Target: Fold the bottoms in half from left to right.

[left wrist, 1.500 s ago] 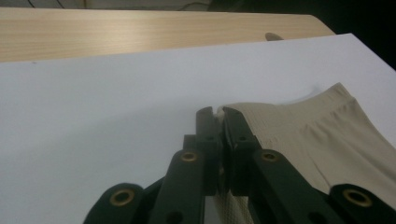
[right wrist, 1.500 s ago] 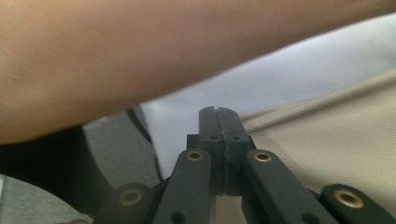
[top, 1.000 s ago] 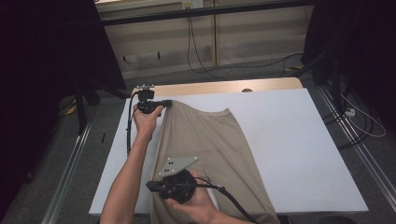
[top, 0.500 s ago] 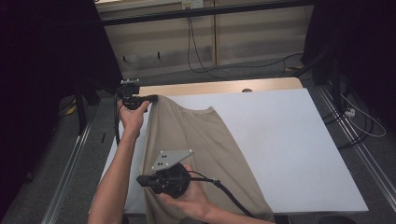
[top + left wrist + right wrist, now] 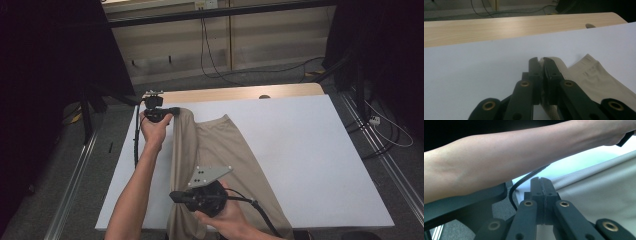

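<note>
A long beige cloth (image 5: 227, 155) lies on the white table (image 5: 310, 150), running from the far left toward the front edge, with its left edge rolled over in a fold. My left gripper (image 5: 173, 109) is at the cloth's far corner, and its jaws (image 5: 540, 60) are shut on the beige fabric (image 5: 596, 77). My right gripper (image 5: 174, 195), with a grey plate on top, sits near the front at the cloth's left edge. In the right gripper view its jaws (image 5: 541, 180) are pressed together, with the cloth (image 5: 599, 192) stretching away from them.
A wooden strip (image 5: 235, 93) borders the table's far edge. Metal rails (image 5: 75, 185) run along both sides of the table, and cables (image 5: 215, 60) lie on the floor beyond it. In the right gripper view the person's left forearm (image 5: 524, 152) crosses above the jaws.
Both grippers swung left with the cloth half a second ago and have come back to the right. The cloth's left edge is now folded over along its length.
</note>
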A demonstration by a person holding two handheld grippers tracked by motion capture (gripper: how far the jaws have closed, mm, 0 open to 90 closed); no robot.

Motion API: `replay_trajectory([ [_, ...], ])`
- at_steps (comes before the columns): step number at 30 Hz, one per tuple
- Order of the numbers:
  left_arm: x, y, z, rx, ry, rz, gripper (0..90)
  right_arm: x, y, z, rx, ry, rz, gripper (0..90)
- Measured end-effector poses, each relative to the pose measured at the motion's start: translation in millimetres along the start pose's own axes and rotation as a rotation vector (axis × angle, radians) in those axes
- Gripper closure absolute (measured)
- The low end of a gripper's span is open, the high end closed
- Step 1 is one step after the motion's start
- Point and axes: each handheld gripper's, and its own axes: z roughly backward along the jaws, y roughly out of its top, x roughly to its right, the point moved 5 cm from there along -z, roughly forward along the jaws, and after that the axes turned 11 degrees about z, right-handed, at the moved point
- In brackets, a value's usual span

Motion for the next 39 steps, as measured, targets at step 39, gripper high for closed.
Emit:
replay_trajectory([
  [39, 85.3, -20.4, -100.4, -0.106, 0.022, -0.107, 85.4, 52.5, -95.2, 129.3, -0.076, -0.263, -0.128, 90.0],
])
